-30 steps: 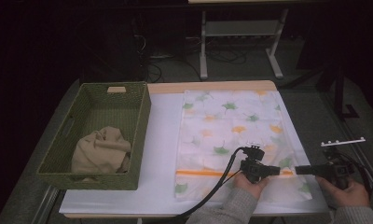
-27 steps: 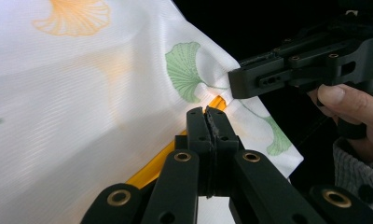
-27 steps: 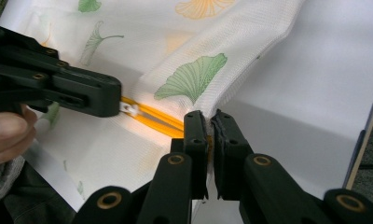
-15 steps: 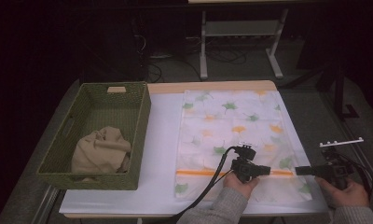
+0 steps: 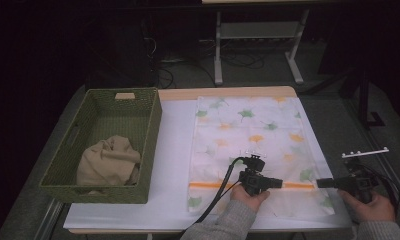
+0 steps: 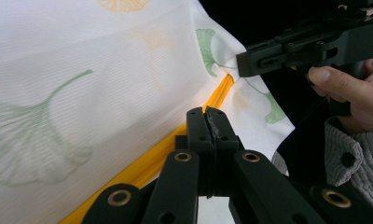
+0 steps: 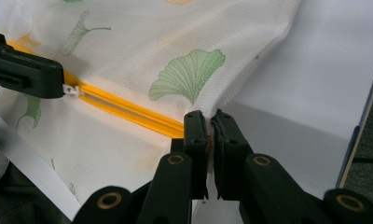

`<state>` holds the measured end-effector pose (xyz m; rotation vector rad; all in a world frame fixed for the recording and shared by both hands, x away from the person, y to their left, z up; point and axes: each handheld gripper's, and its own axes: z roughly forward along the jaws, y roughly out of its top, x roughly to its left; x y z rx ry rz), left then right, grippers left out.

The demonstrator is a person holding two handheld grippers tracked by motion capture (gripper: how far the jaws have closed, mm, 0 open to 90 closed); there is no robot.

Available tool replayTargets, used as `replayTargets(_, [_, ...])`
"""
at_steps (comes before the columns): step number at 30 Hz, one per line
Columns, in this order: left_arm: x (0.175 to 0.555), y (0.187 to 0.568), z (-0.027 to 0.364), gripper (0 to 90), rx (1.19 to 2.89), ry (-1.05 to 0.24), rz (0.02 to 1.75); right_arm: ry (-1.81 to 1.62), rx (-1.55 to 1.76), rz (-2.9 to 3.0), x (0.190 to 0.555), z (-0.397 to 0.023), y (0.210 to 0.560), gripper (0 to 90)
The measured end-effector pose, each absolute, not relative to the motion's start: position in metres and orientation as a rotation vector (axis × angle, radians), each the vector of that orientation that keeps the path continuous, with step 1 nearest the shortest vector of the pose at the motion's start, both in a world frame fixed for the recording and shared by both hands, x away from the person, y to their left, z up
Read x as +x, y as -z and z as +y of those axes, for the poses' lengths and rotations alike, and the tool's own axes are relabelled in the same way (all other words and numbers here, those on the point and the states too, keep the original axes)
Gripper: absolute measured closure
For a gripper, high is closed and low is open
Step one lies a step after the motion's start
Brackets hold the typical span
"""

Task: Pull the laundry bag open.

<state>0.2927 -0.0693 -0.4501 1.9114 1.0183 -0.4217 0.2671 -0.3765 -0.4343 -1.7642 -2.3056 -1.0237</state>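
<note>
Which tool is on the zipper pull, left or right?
The left tool: the small white zipper pull sits at its tip on the orange zipper. The right tool instead clamps the leaf-print bag at its edge, where the zipper ends.

A bench (image 5: 178, 150) carries everything. At its left side sits a basket (image 5: 105, 145), and inside the basket, toward its near end, lies a bundled cloth (image 5: 109, 161). To the right of the basket, apart from it, a flat zippered bag (image 5: 253, 135) lies spread on the bench, reaching from the far edge almost to the near edge. A zipper (image 5: 298, 185) runs across the bag from left to right near its near end. The left tongs (image 5: 279, 182) rest over the middle of that zipper line, and the right tongs (image 5: 320, 183) sit at the bag's right edge, at the zipper's end. Behind the bench stands a metal frame (image 5: 258, 40) on the floor.
</note>
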Motion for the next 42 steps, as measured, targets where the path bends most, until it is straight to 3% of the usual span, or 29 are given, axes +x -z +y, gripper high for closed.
replayTargets(42, [0.294, 0.45, -0.014, 89.8, 1.889, 0.389, 1.071, 0.978, -1.826, -2.349, 0.265, -0.378, 0.435, 84.2])
